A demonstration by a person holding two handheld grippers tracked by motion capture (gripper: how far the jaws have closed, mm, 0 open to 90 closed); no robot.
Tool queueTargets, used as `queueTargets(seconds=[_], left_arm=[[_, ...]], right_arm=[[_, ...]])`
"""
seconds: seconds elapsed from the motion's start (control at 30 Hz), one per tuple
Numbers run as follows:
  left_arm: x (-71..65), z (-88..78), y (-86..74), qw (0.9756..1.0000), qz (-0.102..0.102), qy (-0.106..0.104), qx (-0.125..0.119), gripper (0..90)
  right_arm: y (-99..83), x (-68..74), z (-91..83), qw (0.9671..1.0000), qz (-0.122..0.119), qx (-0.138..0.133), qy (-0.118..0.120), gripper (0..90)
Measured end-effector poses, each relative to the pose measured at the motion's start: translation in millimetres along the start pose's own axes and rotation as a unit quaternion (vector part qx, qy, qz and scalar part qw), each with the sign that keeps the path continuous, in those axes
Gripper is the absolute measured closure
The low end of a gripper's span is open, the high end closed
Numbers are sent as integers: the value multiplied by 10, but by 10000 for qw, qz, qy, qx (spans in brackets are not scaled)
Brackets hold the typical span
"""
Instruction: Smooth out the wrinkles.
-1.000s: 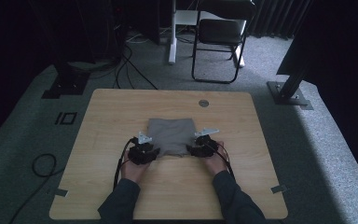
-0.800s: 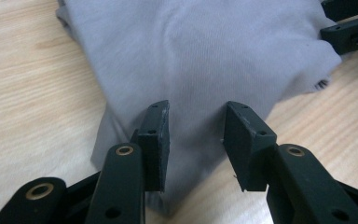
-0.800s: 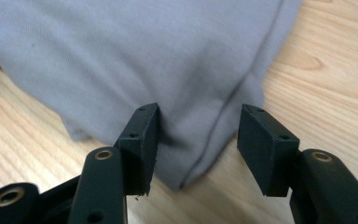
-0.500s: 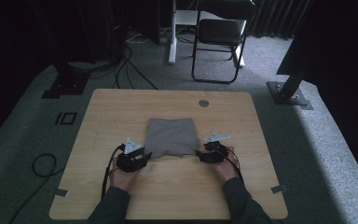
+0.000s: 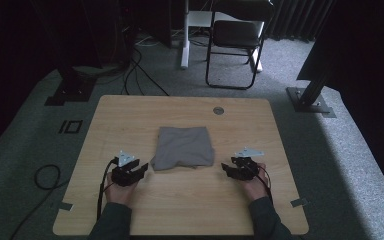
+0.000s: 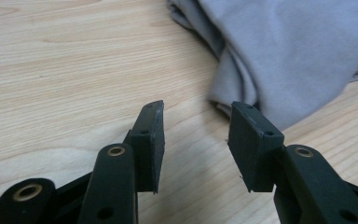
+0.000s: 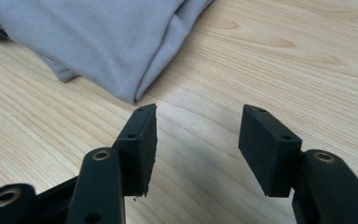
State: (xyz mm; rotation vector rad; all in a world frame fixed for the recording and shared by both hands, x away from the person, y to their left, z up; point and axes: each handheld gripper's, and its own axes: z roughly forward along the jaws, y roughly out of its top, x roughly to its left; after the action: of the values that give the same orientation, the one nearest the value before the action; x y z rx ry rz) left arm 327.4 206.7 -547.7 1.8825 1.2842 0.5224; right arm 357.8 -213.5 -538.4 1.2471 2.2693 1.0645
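Note:
A folded grey cloth (image 5: 184, 147) lies in the middle of the wooden table (image 5: 130, 120). My left gripper (image 5: 141, 170) rests just left of the cloth's near left corner, open, with nothing between its jaws. In the left gripper view the cloth (image 6: 289, 56) fills the upper right, its folded edge just beyond the left gripper (image 6: 196, 140). My right gripper (image 5: 226, 169) sits off the cloth's near right corner, open and empty. The right gripper view shows the cloth (image 7: 93, 42) at upper left, its corner close to the left jaw of the right gripper (image 7: 198, 144).
A small round grommet (image 5: 218, 110) sits near the table's far edge. Behind the table stand a black chair (image 5: 235, 40), a white desk leg (image 5: 185, 35) and cables on the grey carpet. Bits of tape (image 5: 298, 202) mark the table's near corners.
Both grippers have let go of the cloth's near edge and drawn outward and back toward me. The cloth now lies flat and folded, untouched.

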Motion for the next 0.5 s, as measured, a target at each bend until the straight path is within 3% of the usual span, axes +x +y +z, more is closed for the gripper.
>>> queueTargets(seconds=[0.13, 0.5], left_arm=[[30, 25, -26, 9998, -15, 206, 39, 559], [73, 43, -47, 9986, -243, 475, -4, 544]], right_arm=[[-22, -17, -7, 10000, 58, -48, -38, 462], [-78, -62, 29, 9999, 100, 15, -102, 462]])
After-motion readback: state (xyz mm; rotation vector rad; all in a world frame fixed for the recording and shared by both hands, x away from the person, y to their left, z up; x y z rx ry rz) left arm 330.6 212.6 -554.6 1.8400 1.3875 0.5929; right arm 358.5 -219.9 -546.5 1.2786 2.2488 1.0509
